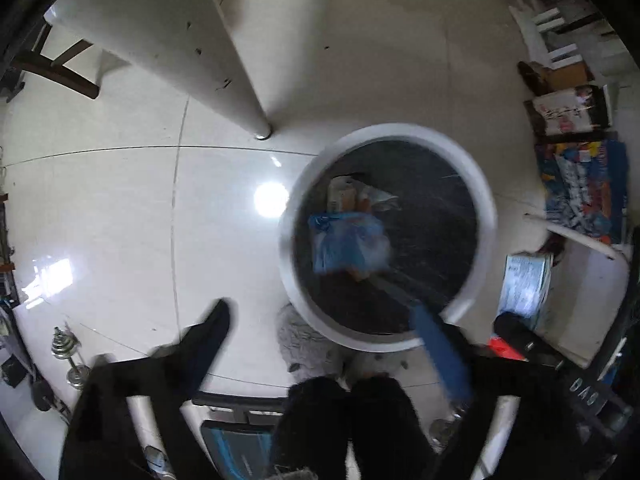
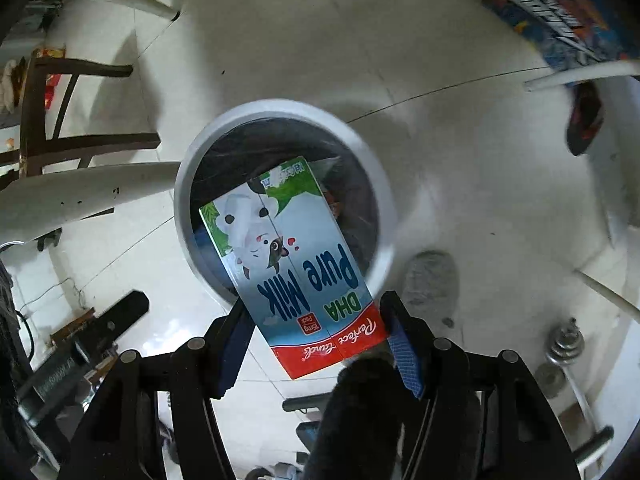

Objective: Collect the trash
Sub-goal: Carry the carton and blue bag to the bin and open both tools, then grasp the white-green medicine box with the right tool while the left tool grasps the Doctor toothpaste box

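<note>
Trash bin, left wrist view: round white bin (image 1: pixel 486 216) with a black liner, standing on the tiled floor (image 1: pixel 120 208) near a white leg (image 1: pixel 262 130).
Bin contents: a blue plastic bag (image 1: pixel 348 242) and a crumpled wrapper (image 1: pixel 352 194), both blurred.
Left gripper (image 1: pixel 320 320): fingers spread wide, holding nothing; the blue-padded finger (image 1: pixel 438 354) overlaps the bin rim.
Floor items: a grey slipper (image 1: pixel 304 340) just beside the bin; dumbbells (image 1: pixel 68 356) at lower left.

Milk carton, right wrist view: "DHA Pure Milk" carton (image 2: pixel 296 264), blue, white and red, printed with a cartoon cow.
Right gripper (image 2: pixel 316 320): fingers clamped on the carton's red end.
Carton position: far end over the bin (image 2: pixel 188 184) opening.
</note>
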The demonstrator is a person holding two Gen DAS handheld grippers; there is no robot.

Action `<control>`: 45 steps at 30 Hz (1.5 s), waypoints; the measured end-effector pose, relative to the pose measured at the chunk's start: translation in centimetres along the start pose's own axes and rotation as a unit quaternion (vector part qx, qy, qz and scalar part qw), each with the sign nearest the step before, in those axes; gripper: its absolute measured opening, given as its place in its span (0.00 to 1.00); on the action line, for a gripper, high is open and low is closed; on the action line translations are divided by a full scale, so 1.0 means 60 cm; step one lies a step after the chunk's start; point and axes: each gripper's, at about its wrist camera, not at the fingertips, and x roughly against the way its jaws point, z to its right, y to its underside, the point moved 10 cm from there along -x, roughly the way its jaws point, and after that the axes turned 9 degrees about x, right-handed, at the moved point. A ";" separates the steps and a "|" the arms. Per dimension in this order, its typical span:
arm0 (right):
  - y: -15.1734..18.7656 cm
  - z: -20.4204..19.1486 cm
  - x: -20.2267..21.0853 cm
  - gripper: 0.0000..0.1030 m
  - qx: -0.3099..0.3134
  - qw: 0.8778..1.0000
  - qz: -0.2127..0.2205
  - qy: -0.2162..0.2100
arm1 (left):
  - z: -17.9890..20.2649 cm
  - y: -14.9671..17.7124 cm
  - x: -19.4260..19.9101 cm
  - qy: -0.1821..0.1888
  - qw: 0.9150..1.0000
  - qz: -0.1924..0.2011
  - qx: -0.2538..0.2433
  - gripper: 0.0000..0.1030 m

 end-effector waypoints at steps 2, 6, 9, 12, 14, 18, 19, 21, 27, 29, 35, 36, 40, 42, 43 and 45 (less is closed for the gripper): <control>-0.008 -0.003 -0.007 0.87 0.006 1.000 0.006 -0.002 | -0.014 -0.001 0.002 -0.014 1.000 0.012 -0.001 0.99; -0.013 -0.006 -0.002 0.96 0.030 0.999 0.015 0.018 | -0.035 -0.002 0.022 -0.030 0.999 0.036 0.004 0.99; -0.010 0.001 0.013 0.96 0.051 0.997 0.019 0.056 | -0.043 0.005 0.053 -0.035 0.998 0.050 0.004 0.99; -0.003 0.007 0.041 0.96 0.074 0.992 0.026 0.103 | -0.044 0.012 0.084 -0.050 0.997 0.061 -0.006 0.99; 0.000 0.005 0.059 0.96 0.086 0.988 0.029 0.124 | -0.043 0.018 0.103 -0.054 0.996 0.065 -0.009 0.99; 0.018 -0.007 0.112 0.96 0.103 0.983 0.038 0.145 | -0.038 0.037 0.152 -0.060 0.995 0.075 -0.018 0.99; 0.026 -0.013 0.131 0.96 0.107 0.983 0.039 0.144 | -0.037 0.043 0.165 -0.059 0.995 0.078 -0.018 0.99; 0.038 -0.019 0.157 0.96 0.114 0.982 0.040 0.145 | -0.036 0.057 0.192 -0.059 0.995 0.079 -0.018 0.99; 0.076 -0.050 0.260 0.96 0.131 0.980 0.048 0.145 | -0.029 0.101 0.286 -0.047 0.996 0.078 -0.015 0.99; 0.089 -0.062 0.306 0.96 0.134 0.979 0.054 0.141 | -0.027 0.114 0.324 -0.042 0.996 0.080 -0.016 0.99; 0.127 -0.106 0.442 0.96 0.144 0.978 0.069 0.132 | -0.025 0.143 0.455 -0.023 0.995 0.096 -0.019 0.99; 0.133 -0.114 0.466 0.96 0.146 0.978 0.074 0.130 | -0.025 0.145 0.471 -0.022 0.995 0.099 -0.020 0.99; 0.151 -0.150 0.566 0.96 0.135 0.980 0.091 0.111 | -0.026 0.148 0.570 -0.021 0.992 0.119 -0.024 0.99; 0.153 -0.162 0.608 0.96 0.126 0.982 0.102 0.100 | -0.018 0.142 0.613 -0.017 0.990 0.136 -0.027 0.99; 0.151 -0.171 0.635 0.96 0.120 0.983 0.110 0.090 | -0.010 0.132 0.643 -0.015 0.988 0.151 -0.030 0.99; 0.137 -0.181 0.681 0.96 0.107 0.983 0.128 0.077 | 0.010 0.112 0.679 -0.012 0.984 0.173 -0.035 0.99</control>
